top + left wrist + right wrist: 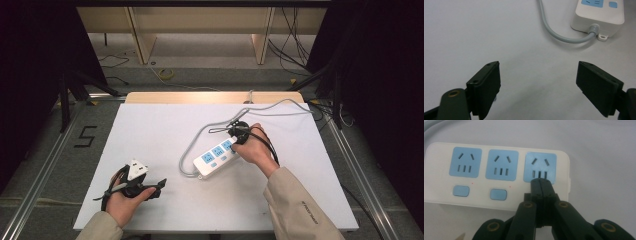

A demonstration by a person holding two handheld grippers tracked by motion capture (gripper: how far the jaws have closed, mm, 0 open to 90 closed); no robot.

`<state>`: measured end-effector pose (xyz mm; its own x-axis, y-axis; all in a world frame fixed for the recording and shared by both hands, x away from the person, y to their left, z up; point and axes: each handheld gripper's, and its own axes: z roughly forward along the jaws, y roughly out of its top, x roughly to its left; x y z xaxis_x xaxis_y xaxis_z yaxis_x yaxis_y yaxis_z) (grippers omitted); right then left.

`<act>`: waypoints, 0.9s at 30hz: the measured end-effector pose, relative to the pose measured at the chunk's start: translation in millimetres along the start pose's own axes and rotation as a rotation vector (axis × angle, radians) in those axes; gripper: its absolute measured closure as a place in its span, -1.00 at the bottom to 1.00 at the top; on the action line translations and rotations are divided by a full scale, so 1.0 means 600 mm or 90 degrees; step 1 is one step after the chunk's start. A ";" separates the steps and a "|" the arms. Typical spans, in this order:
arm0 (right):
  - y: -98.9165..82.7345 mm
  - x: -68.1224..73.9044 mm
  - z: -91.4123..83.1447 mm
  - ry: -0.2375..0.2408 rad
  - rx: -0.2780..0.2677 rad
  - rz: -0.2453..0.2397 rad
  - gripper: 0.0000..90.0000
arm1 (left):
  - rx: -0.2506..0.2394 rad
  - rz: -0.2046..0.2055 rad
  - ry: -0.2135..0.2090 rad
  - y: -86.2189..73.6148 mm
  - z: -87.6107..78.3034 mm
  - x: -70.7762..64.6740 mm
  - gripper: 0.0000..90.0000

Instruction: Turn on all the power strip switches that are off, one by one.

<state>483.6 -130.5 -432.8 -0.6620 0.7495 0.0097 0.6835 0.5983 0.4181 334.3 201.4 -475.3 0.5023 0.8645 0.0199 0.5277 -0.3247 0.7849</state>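
Note:
A white power strip [216,157] with three blue sockets lies at the middle of the white board [150,125]. Its grey cable [187,150] loops round the near end and runs off to the back right. My right gripper [234,142] is at the strip's far end. In the right gripper view its jaws are shut together with nothing between them. Their tips [540,181] rest on the strip [484,185] just below the third socket [540,162], and they hide what lies there. My left gripper [157,187] hovers at the board's near left, open and empty [537,85], facing the strip's cable end [599,17].
Two blue switch buttons [461,191] sit below the first two sockets. A wooden table edge [210,96] runs behind the board. On the floor beyond lie loose cables, a yellow coil [166,74] and a "5" mark [86,136]. Black stand legs [65,95] flank both sides.

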 end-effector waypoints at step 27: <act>-0.008 -0.006 0.006 0.017 -0.008 0.013 1.00 | -0.001 0.004 -0.001 0.001 0.000 -0.001 -0.57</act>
<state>483.7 -134.8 -438.0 -0.6556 0.7539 0.0429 0.6934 0.5786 0.4295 334.2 200.7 -474.7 0.5071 0.8616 0.0235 0.5230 -0.3293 0.7861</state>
